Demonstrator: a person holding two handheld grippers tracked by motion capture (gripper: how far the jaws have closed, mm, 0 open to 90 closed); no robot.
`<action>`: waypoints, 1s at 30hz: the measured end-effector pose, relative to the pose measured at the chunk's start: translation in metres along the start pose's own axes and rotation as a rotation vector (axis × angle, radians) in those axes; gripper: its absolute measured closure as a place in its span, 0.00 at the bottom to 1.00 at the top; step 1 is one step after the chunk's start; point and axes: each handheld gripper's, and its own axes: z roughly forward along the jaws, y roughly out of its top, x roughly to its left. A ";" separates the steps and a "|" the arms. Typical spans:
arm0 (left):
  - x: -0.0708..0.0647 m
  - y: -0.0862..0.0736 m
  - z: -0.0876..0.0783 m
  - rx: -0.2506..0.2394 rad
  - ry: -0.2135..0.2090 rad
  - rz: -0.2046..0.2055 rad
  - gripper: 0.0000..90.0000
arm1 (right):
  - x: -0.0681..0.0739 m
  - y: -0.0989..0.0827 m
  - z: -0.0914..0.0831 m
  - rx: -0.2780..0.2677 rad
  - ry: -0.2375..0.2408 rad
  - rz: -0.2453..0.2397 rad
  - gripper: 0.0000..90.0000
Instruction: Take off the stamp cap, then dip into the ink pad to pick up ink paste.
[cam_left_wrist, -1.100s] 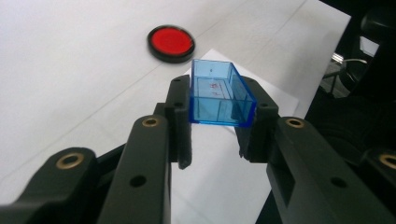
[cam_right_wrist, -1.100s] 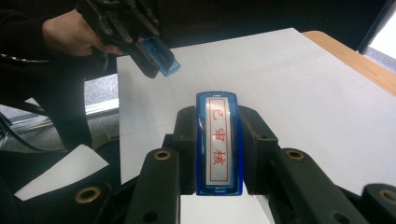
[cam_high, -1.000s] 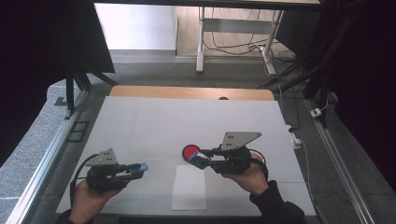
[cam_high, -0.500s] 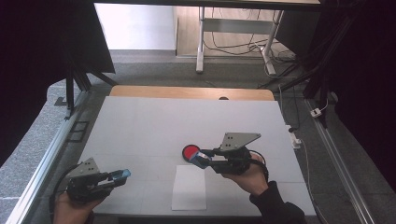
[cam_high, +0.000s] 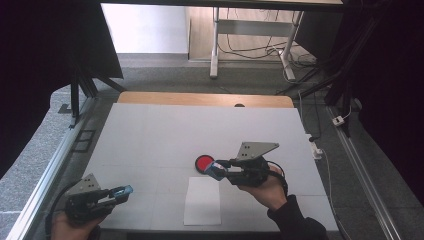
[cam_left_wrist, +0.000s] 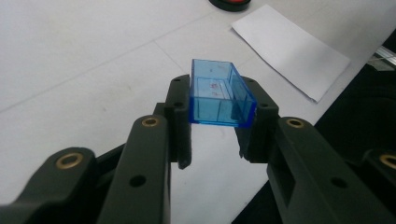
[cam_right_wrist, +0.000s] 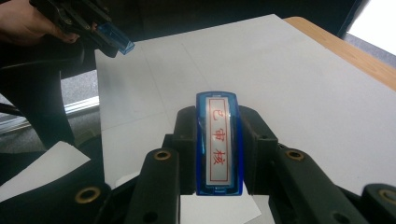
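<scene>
The left gripper clasps a blue stamp cap at the worktop's near-left corner, while the right gripper clamps the blue stamp beside the red ink pad.

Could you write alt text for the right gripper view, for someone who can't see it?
Black tongs clamp a blue stamp with red characters on its label, above a white table. Farther off, the other tongs hold a blue cap.

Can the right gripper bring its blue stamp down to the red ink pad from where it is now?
Probably yes. The right gripper, shut on the blue stamp, sits right beside the red ink pad, with nothing between them. The white paper lies nearer the person, out of the way.
</scene>
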 end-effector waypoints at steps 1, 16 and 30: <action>0.000 0.000 0.000 -0.003 -0.002 -0.002 0.76 | 0.000 0.000 0.000 0.000 -0.001 0.000 0.80; 0.000 0.000 0.002 0.015 -0.006 0.005 0.76 | -0.008 -0.001 0.008 0.032 -0.015 0.040 0.80; 0.003 0.000 0.001 0.008 -0.019 -0.020 0.76 | -0.022 -0.003 0.027 0.071 -0.049 0.040 0.80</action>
